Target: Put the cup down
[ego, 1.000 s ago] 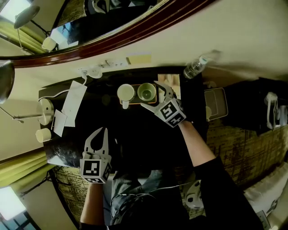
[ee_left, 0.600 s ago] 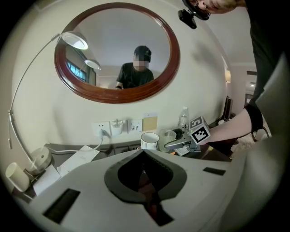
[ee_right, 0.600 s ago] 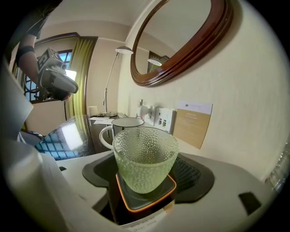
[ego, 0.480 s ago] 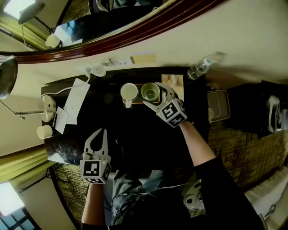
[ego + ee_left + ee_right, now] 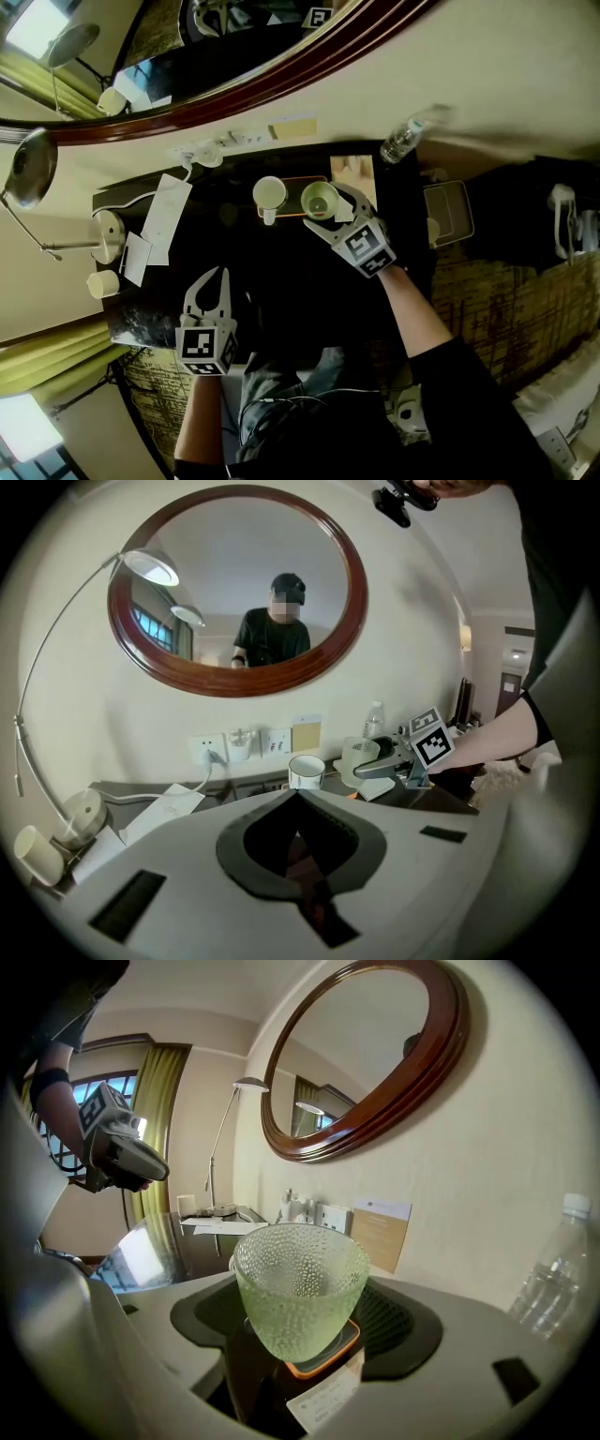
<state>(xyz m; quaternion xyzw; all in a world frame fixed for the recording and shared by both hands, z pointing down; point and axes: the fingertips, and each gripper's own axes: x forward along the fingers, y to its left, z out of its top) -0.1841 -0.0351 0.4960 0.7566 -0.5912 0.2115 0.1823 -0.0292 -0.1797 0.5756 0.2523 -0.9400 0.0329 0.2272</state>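
Cup position: this green dimpled glass stands between the fingers of the right gripper, at the right end of an orange-rimmed tray near the back of the desk. Its base is at tray level. Whether it rests on the tray or sits just above it cannot be told.

1. Far left: loose papers lie on the desk, clear of the working area.
2. Left gripper: its fingers are fully closed with nothing between them. It is held over the near part of the desk, well apart from the tray, and is judged to be parked out of the way.
3. White mug: upright on the left end of the tray, beside the cup but apart from it. No contents are visible.
4. Cup: upright and empty. The right fingers stand wide and bear on its opposite sides, one on each, so it can be set down level. Releasing it is the step judged to remain.
5. Water bottle: stands at the wall, right of the tray. Its fill level cannot be read.
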